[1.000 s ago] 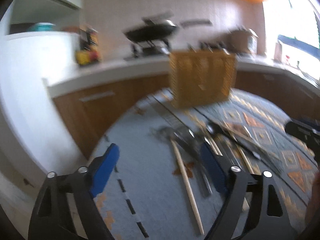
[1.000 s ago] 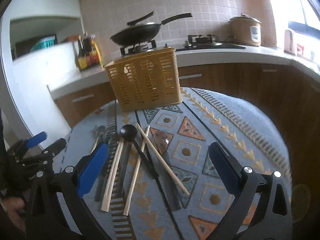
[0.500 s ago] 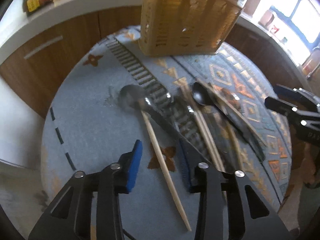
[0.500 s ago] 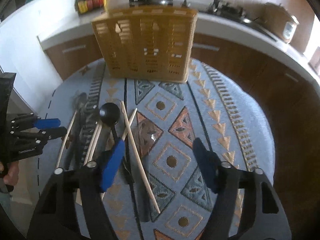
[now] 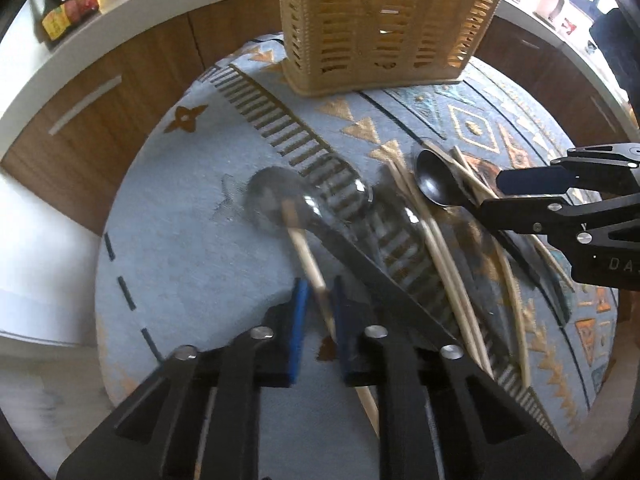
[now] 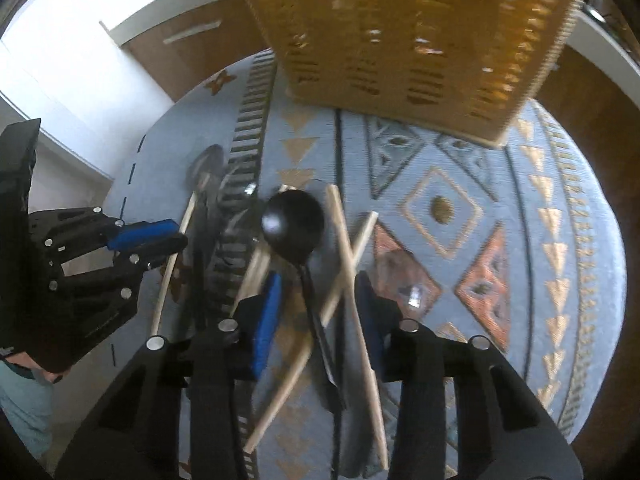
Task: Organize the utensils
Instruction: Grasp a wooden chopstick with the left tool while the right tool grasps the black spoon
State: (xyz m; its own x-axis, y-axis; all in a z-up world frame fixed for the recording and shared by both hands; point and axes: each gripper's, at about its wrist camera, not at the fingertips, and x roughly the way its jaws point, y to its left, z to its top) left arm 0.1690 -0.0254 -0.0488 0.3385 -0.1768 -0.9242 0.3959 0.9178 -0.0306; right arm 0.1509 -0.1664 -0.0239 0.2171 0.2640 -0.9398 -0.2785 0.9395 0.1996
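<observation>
Left tongs (image 5: 320, 304) point down at the table, jaws nearly together with a single wooden chopstick (image 5: 306, 258) between the blue pads; contact cannot be confirmed. Right tongs (image 6: 316, 300) are lowered likewise, jaws moderately apart, straddling the black spoon (image 6: 294, 222) handle and crossed chopsticks (image 6: 344, 248). Only the left view shows the grey spoon (image 5: 272, 204) clearly. Utensils lie loose on the patterned cloth (image 6: 520, 208); the yellow basket (image 5: 384, 20) stands beyond them, apart.
</observation>
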